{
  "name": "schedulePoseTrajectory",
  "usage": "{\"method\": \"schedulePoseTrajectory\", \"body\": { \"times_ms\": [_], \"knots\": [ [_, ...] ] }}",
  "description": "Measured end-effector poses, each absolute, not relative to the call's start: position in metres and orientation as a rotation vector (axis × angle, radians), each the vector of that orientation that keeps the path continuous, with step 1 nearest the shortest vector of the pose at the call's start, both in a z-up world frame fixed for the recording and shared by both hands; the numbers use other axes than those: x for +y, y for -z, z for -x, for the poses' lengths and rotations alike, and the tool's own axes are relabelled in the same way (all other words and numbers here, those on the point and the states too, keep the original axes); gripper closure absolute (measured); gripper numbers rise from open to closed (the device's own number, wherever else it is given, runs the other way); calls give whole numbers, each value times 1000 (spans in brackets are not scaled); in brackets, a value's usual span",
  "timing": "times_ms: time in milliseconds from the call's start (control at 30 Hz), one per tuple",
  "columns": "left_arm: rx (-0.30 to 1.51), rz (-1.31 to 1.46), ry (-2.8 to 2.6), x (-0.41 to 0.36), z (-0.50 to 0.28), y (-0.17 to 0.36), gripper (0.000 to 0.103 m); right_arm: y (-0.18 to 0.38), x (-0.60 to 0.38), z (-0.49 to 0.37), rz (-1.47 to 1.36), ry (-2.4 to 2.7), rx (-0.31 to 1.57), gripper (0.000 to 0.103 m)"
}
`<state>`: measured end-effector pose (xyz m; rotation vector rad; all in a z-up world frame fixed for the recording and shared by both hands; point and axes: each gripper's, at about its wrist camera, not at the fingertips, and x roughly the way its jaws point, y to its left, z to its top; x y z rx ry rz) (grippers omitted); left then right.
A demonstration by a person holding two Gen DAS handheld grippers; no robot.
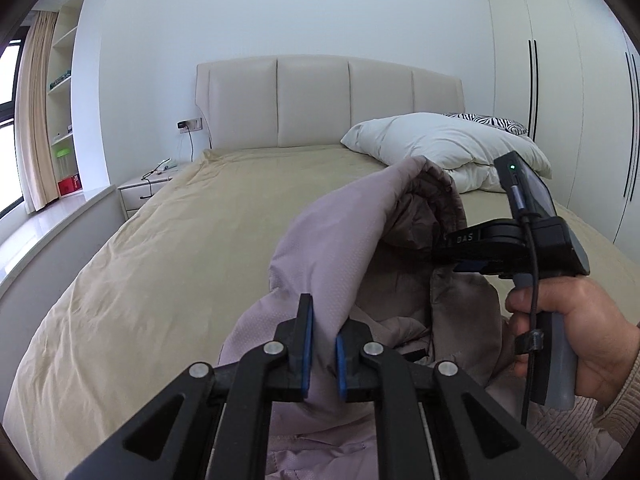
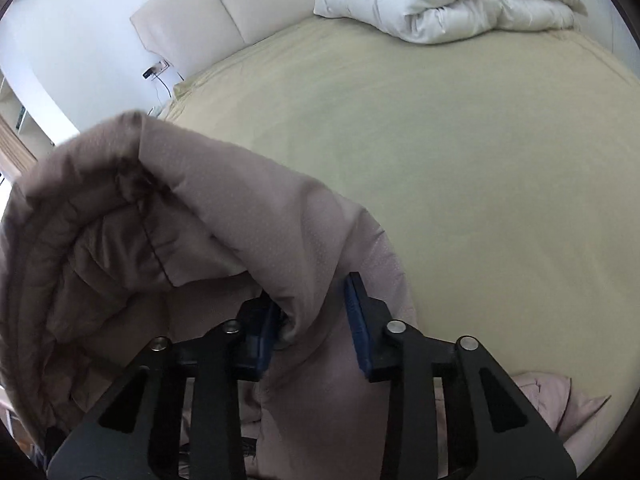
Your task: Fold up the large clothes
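Jacket (image 1: 320, 248), mauve and padded, hangs bunched above the bed (image 1: 160, 240). My left gripper (image 1: 322, 344) has its jaws clamped on a fold; my right gripper (image 2: 312, 320) has fabric between its jaws, pinch uncertain. I'd spread both hands apart to flatten it. Sleeves and hem are hidden in the bunching.

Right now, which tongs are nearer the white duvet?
Right. The right tongs grip the jacket just below the duvet; the left tongs pinch the jacket nearer the bed's foot.
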<state>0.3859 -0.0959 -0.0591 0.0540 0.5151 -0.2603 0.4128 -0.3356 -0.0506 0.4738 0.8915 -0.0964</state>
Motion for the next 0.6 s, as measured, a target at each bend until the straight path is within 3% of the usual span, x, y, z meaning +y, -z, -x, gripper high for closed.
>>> {"method": "schedulePoseTrajectory", "body": {
  "times_ms": [100, 367, 600],
  "knots": [
    [511, -33, 269, -90, -378, 56, 93, 37, -343, -395, -428, 107, 838, 91],
    [507, 74, 285, -56, -319, 38, 94, -23, -337, -254, -297, 28, 608, 94],
    [659, 189, 284, -26, -246, 83, 94, 30, -315, -116, -240, -23, 655, 94]
  ]
}}
